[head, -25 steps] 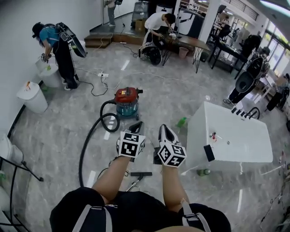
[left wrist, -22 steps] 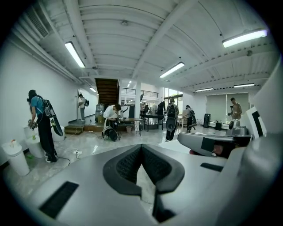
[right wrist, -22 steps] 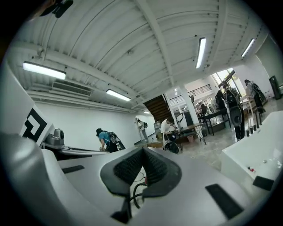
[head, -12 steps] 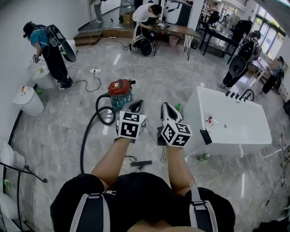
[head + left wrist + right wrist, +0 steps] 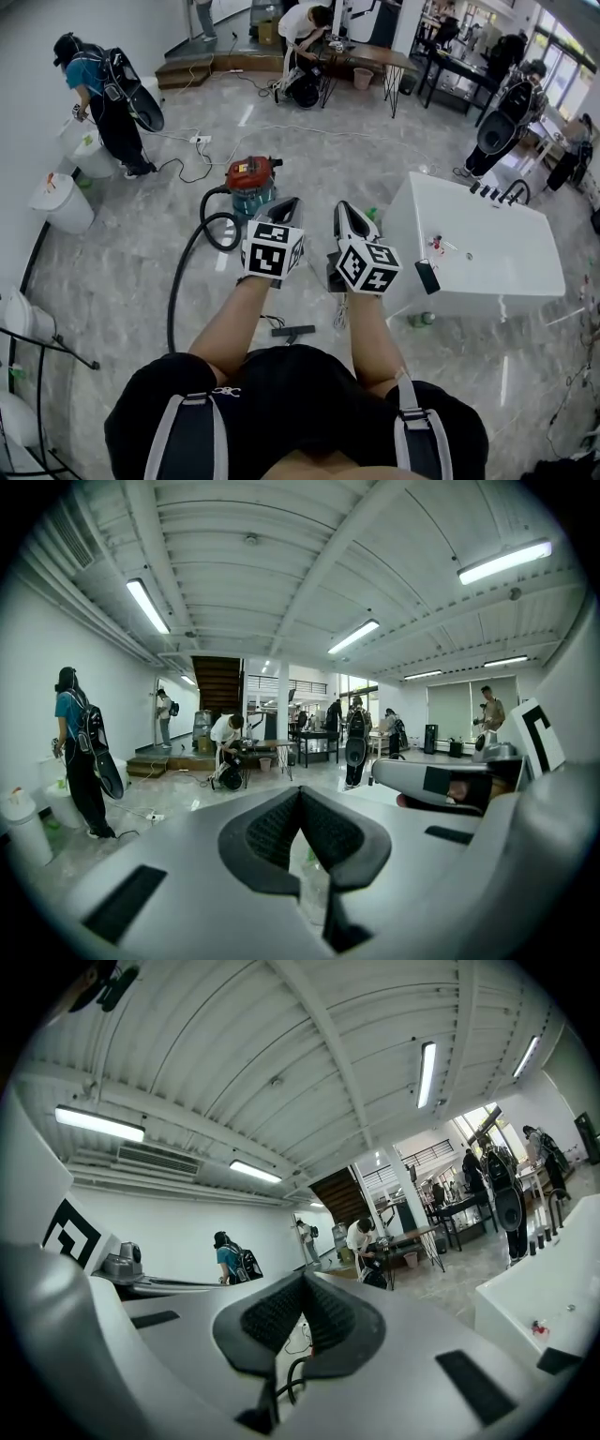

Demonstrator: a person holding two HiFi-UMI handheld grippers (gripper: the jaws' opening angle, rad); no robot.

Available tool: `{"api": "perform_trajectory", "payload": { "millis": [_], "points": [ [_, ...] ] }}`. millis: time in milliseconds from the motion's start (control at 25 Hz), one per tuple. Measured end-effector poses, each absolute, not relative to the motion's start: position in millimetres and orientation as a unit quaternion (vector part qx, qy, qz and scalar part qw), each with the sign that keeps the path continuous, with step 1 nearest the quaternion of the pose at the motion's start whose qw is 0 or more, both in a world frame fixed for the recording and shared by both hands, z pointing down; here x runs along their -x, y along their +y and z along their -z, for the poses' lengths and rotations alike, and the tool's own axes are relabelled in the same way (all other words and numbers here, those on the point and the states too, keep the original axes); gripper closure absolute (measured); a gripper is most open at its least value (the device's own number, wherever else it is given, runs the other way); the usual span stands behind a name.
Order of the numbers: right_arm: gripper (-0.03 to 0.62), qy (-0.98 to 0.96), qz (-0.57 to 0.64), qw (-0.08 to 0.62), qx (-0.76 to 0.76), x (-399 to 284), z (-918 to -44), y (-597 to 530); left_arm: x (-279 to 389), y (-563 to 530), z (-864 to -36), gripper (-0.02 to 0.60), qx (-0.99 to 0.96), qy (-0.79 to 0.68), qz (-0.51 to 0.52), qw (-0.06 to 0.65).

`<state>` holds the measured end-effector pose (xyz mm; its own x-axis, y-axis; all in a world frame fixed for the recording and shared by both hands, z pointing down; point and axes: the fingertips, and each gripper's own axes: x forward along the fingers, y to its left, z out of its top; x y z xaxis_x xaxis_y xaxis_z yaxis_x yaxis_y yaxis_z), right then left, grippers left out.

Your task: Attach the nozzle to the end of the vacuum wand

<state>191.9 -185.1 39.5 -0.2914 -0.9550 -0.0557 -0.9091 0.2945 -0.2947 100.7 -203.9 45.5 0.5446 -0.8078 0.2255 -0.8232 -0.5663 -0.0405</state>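
Observation:
Both grippers are held side by side at waist height, pointing out across the room and well above the floor. My left gripper (image 5: pixel 286 205) (image 5: pixel 300 794) is shut with nothing between its pads. My right gripper (image 5: pixel 345 210) (image 5: pixel 302 1283) is shut and empty too. The dark floor nozzle (image 5: pixel 292 331) lies flat on the grey floor below and between my forearms. Beside it a thin pale rod (image 5: pixel 339 314), possibly the wand, shows under my right wrist. The red and teal vacuum cleaner (image 5: pixel 251 185) stands beyond the left gripper, and its black hose (image 5: pixel 178 281) loops to the left.
A white table (image 5: pixel 497 272) stands at the right, with a black phone-like slab (image 5: pixel 427 277) at its near corner. One green bottle (image 5: pixel 421 320) lies under it. White bins (image 5: pixel 62 202) and a person with a backpack (image 5: pixel 101 89) are far left. Cables cross the floor behind.
Both grippers have risen together and stayed shut. The view has tipped, so the nozzle on the floor now sits farther below them.

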Motion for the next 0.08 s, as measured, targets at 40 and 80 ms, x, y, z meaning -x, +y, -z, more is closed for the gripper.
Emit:
{"api": "perform_trajectory", "payload": {
  "millis": [40, 80],
  "points": [
    [0.58, 0.797, 0.104, 0.111, 0.584, -193.1, -39.8, -185.2, -103.4, -202.4, -44.2, 0.571, -0.88, -0.46, -0.107, 0.036],
    [0.58, 0.798, 0.105, 0.112, 0.583, -194.3, -39.9, -185.3, -106.0, -200.8, -42.9, 0.571, -0.883, -0.457, -0.103, 0.038]
  ]
}}
